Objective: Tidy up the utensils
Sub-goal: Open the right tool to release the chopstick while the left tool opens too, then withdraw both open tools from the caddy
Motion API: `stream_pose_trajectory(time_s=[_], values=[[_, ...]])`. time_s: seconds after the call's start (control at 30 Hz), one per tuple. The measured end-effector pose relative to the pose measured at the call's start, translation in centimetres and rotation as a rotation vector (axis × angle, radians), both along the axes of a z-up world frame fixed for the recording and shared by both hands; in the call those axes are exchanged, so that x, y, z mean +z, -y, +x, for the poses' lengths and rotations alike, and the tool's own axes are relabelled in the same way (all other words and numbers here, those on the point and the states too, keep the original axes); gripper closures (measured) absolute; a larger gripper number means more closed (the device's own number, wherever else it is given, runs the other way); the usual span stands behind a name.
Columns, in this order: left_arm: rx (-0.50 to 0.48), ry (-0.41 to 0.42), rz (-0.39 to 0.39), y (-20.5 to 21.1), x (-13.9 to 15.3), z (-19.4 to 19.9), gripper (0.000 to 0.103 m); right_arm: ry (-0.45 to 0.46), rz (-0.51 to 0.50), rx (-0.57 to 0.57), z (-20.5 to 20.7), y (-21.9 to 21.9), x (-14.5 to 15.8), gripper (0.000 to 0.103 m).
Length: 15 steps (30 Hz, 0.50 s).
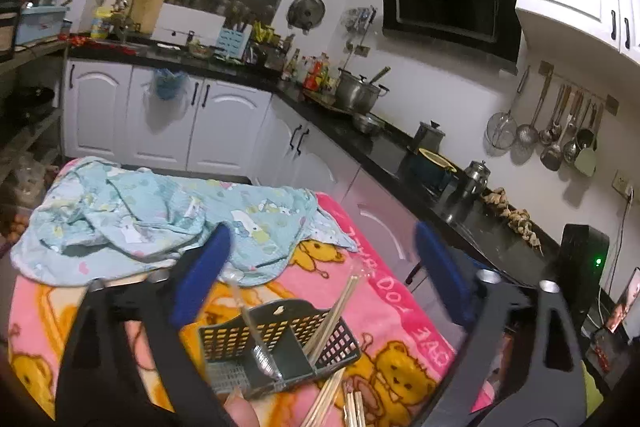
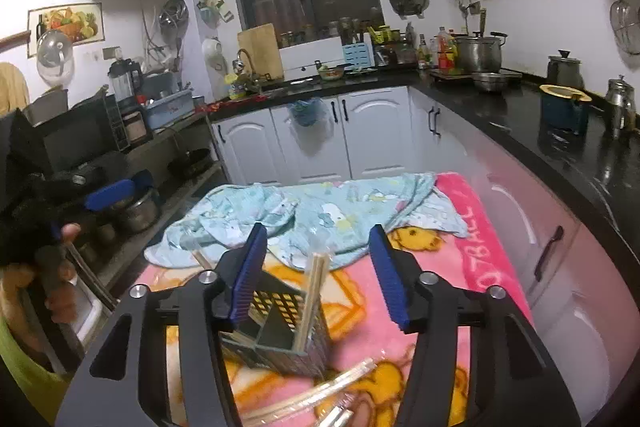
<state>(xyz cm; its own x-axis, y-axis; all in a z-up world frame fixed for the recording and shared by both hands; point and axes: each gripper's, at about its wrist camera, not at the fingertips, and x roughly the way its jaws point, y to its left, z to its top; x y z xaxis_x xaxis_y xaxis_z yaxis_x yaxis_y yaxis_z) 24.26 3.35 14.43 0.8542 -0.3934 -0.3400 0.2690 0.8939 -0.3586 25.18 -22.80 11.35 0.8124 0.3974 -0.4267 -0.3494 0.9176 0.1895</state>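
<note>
a dark green perforated plastic utensil caddy [image 1: 276, 343] stands on a pink fleece blanket printed with yellow cartoon bears [image 1: 384, 311], which covers the worktop in a crowded home kitchen. the left tool [image 1: 320, 279] hangs over it with its blue ribbed pads spread wide and nothing between them; the right tool [image 2: 320, 275] also stands apart, its pads either side of the caddy's top without pressing on anything. several pale wooden chopsticks [image 2: 314, 291] lean upright in one of the caddy's compartments, apparently sorted there so they stay together, while more chopsticks [image 1: 328, 403] lie loose on the blanket just in front, seemingly awaiting their turn. a clear plastic spoon [image 1: 256, 339] appears to rest in the neighbouring compartment, though the glare makes it hard to tell. behind the caddy a crumpled light blue printed cloth [image 1: 160, 219] lies soft and rumpled across the blanket's far end.
</note>
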Motion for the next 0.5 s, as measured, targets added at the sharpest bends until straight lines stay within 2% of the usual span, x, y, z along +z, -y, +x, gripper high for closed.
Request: stream_pose_trajectory(time_s=[0.13, 0.5], values=[[0.044, 0.007, 0.032, -0.9, -0.4, -1.9, 0.011, -0.012, -0.003, -0.012, -1.0, 0.8, -0.6, 0.049], [0.115, -0.046, -0.017, -4.2, -2.5, -4.6, 0.011, -0.043, -0.023, -0.032, -3.1, 1.1, -2.6, 0.045]])
